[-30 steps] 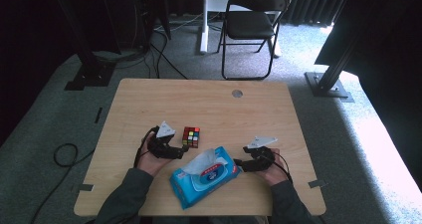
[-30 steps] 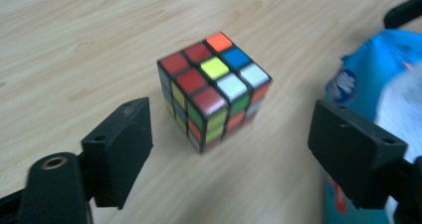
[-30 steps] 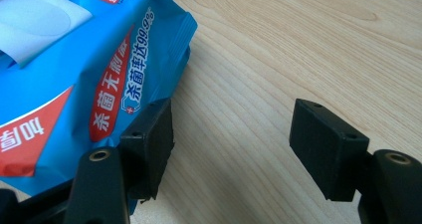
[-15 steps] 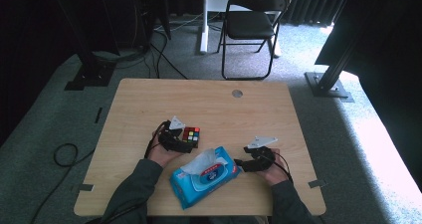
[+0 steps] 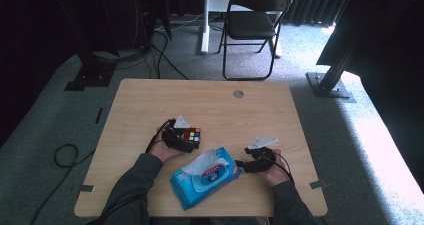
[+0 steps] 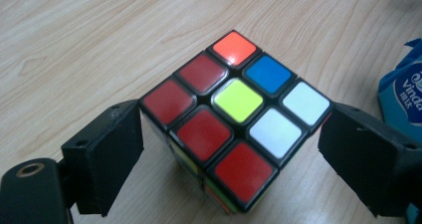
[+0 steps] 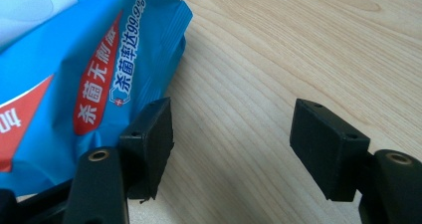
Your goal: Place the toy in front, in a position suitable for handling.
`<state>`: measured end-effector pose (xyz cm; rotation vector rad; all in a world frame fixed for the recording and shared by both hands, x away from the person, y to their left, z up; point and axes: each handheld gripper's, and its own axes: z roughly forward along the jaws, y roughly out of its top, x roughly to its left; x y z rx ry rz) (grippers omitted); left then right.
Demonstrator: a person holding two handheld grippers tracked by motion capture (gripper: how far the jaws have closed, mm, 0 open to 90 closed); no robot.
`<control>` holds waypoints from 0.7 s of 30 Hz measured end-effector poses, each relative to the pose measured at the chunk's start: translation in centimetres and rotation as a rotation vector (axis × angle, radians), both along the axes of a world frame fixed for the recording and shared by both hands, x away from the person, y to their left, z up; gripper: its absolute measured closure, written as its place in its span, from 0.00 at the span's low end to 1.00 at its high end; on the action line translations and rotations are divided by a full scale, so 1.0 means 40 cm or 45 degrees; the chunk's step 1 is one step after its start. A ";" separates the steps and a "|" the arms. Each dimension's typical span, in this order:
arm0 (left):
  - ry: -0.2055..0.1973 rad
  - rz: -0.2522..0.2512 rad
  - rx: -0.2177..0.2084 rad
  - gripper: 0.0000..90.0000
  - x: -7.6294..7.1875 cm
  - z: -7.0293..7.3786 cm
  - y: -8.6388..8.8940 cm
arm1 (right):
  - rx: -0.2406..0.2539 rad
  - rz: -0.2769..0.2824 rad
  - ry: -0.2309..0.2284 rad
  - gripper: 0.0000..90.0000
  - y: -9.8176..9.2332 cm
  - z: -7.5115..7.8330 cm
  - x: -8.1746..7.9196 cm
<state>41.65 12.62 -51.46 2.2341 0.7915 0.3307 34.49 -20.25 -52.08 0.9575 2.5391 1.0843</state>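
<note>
A small puzzle cube with coloured square stickers and black edges (image 5: 193,135) sits on the light wooden table (image 5: 150,100), a bit left of the middle and close to the person's side. The left gripper (image 5: 186,141) is right at the cube. In the left gripper view the cube (image 6: 234,117) sits between the two black jaws, turned so one corner points toward the camera. Its top shows red, orange, blue, yellow and white squares. The left jaw is very close to the cube's left corner and the right jaw is just by its right corner, but it is hard to tell if they press on it, so I cannot tell if the cube is gripped or free. Just beside the cube, nearer the person, lies a soft blue plastic pack of wet wipes (image 5: 205,177) with a white sheet sticking out of its top. The right gripper (image 5: 245,163) rests low on the table at the right end of the pack. In the right gripper view its jaws stand apart with bare wood between them and nothing held, and the blue pack (image 7: 74,79) lies against the outside of the left jaw.
</note>
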 end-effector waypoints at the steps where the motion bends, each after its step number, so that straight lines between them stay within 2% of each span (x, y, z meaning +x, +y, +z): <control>1: -0.002 -0.005 -0.001 0.12 0.002 0.000 -0.001 | -0.001 0.001 -0.001 0.37 0.000 0.000 0.000; 9: -0.013 -0.036 0.003 0.14 0.004 0.001 0.000 | -0.007 0.002 0.000 0.37 -0.002 -0.001 0.001; 14: -0.035 -0.022 0.029 0.14 -0.004 0.002 -0.006 | -0.010 0.004 0.000 0.37 0.000 -0.002 0.001; 21: -0.044 -0.010 0.030 0.14 -0.009 0.002 -0.011 | -0.013 0.007 -0.003 0.37 0.001 -0.002 0.000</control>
